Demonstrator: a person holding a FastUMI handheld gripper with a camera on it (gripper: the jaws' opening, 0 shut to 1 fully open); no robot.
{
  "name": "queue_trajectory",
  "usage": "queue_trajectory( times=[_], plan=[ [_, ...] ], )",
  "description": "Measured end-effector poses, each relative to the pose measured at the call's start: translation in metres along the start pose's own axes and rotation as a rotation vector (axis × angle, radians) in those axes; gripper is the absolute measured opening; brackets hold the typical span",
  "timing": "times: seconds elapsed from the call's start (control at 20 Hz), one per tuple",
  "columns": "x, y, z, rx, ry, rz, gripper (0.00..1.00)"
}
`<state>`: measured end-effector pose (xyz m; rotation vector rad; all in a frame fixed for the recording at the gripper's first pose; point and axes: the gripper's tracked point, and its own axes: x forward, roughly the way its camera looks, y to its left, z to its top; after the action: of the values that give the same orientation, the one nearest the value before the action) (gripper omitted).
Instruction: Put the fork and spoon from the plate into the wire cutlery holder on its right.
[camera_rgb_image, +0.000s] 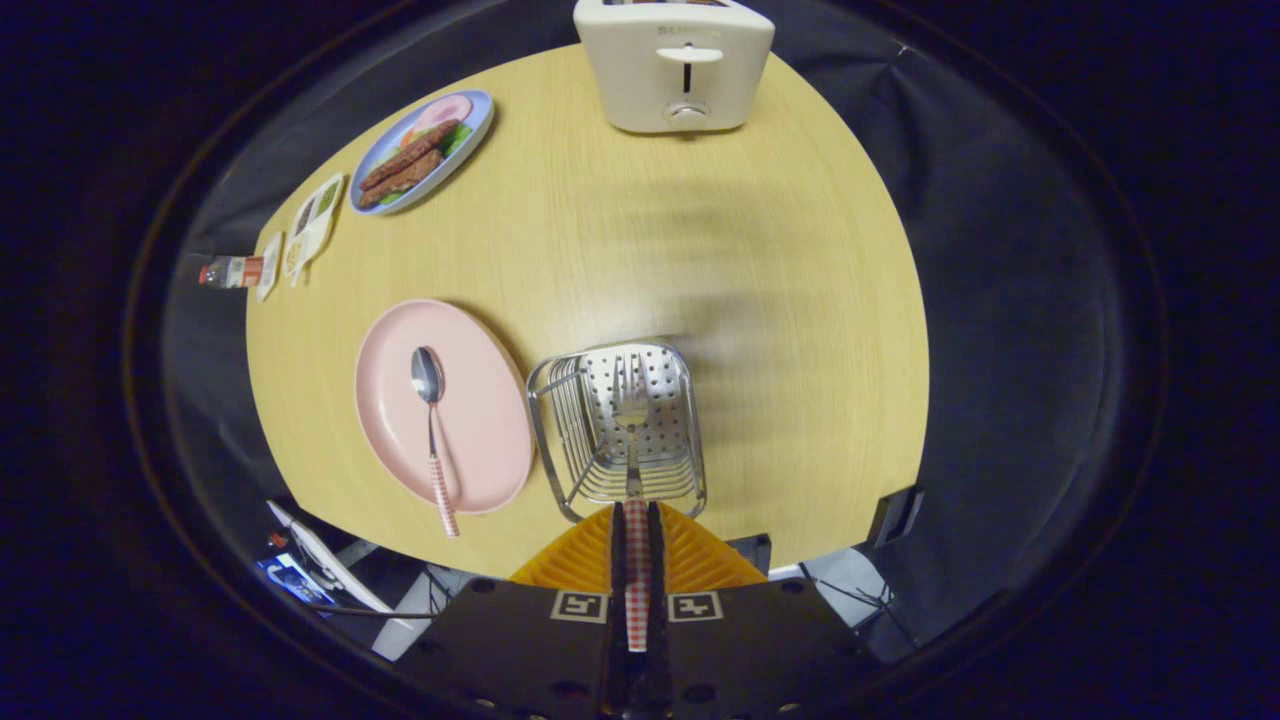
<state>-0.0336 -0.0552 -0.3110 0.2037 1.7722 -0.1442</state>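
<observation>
Our gripper sits at the bottom centre of the frame, its two fingers clenched on the checked handle of the fork. We hold the fork pointing straight ahead, its tines over the wire cutlery holder, which stands just ahead of the fingers on the wooden table. We cannot tell whether the tines touch the perforated floor of the holder or hang just above it.

Left of the holder, just beside it, lies the pink plate. On it we see the spoon, bowl toward the far side, its checked handle reaching over the near rim of the plate.

At the top centre stands a white toaster. In the upper left we see a blue plate with food on it, and below that some small packets near the table edge.
</observation>
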Motion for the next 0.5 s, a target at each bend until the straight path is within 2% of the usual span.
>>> queue_trajectory(
  times=[0.25,0.3,0.35,0.4,0.5],
  plan=[
    [-0.005,0.004,0.008,0.000,-0.041,0.017,0.11],
    [-0.006,0.006,0.007,0.001,-0.057,0.029,0.16],
    [-0.010,0.009,0.009,-0.002,-0.084,0.045,0.29],
    [-0.015,0.011,0.011,-0.010,-0.125,0.057,0.35],
    [-0.028,0.015,0.021,-0.041,-0.250,0.064,0.56]
  ],
)
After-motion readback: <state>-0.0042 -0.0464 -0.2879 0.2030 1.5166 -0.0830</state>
